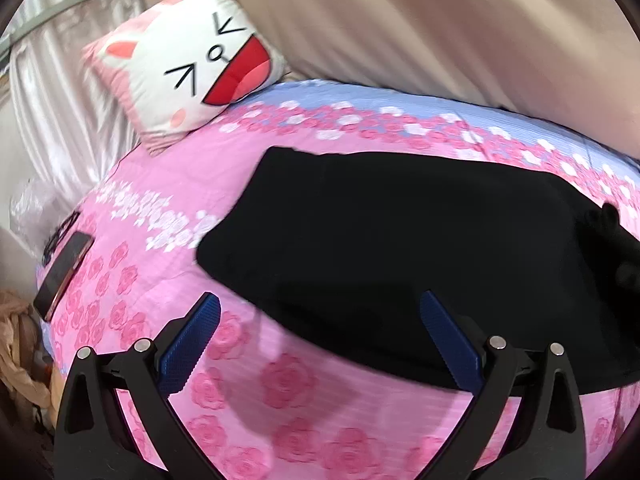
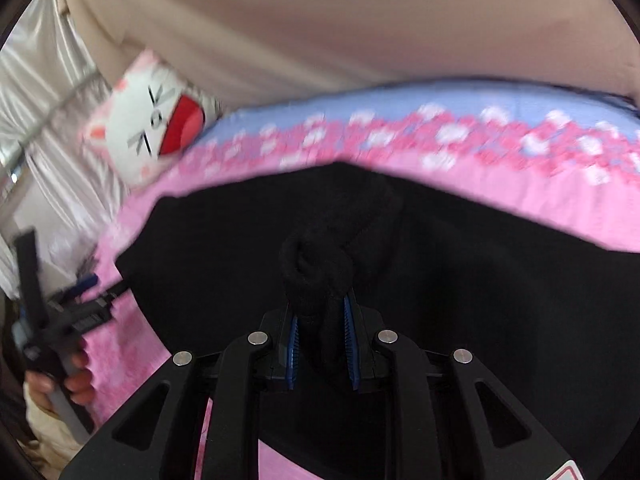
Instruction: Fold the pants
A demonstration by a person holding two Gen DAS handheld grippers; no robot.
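Note:
Black pants [image 1: 400,240] lie spread on a pink floral bedspread [image 1: 280,400]. My left gripper [image 1: 320,320] is open, hovering above the near left edge of the pants, holding nothing. In the right wrist view the pants [image 2: 480,280] fill the middle. My right gripper [image 2: 320,328] is shut on a bunched fold of the black fabric, which rises in a knot-like lump [image 2: 316,268] between the blue pads [image 2: 294,344]. The left gripper [image 2: 86,292] shows at the far left, held by a hand.
A pink-and-white cat-face pillow [image 1: 188,64] lies at the bed's far left corner, also in the right wrist view [image 2: 152,124]. A dark phone [image 1: 60,276] lies at the bed's left edge. A beige wall [image 1: 440,20] stands behind, satin curtains [image 1: 52,92] at left.

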